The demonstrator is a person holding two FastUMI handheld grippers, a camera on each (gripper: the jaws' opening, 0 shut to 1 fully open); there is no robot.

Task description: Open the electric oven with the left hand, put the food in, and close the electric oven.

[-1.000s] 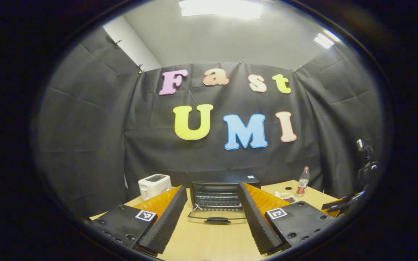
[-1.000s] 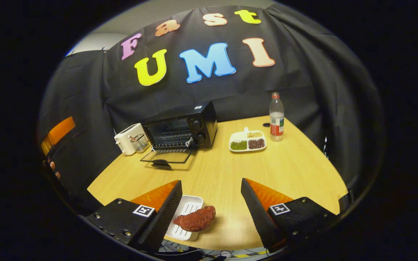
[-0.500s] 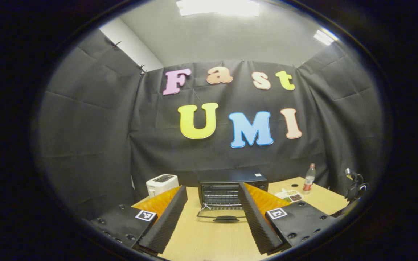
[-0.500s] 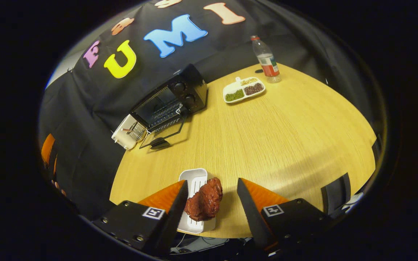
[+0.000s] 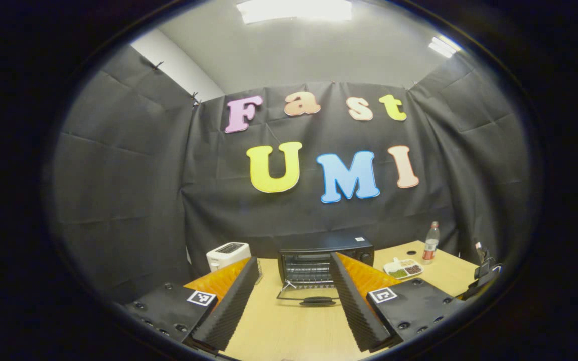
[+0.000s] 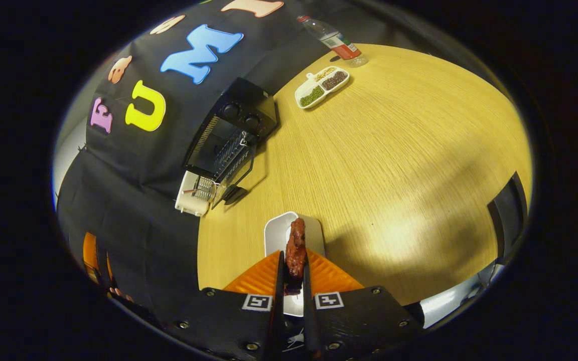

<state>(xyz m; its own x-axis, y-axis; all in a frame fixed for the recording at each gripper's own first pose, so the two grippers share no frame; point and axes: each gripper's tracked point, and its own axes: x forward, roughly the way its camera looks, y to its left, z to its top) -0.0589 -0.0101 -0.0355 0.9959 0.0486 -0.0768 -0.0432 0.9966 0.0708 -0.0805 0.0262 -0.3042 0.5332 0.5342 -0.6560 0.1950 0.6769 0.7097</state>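
The black electric oven (image 5: 325, 258) stands at the back of the wooden table with its glass door (image 5: 314, 298) folded down flat; the wire rack inside is visible. My left gripper (image 5: 293, 291) hangs open well in front of it, nothing between its fingers. In the right gripper view the oven (image 6: 231, 135) lies far off at upper left. My right gripper (image 6: 294, 273) is shut on a dark red piece of meat (image 6: 296, 248), pinched between both fingers just above a white tray (image 6: 279, 233) at the table's near edge.
A white toaster (image 5: 228, 254) sits left of the oven. A divided white dish of beans (image 6: 321, 86) and a plastic bottle (image 6: 333, 39) stand to the oven's right. Broad bare tabletop (image 6: 394, 150) lies between the tray and the oven.
My right gripper tilted down over the tray and shut on the meat. My left gripper drew back from the oven, which now looks smaller and farther.
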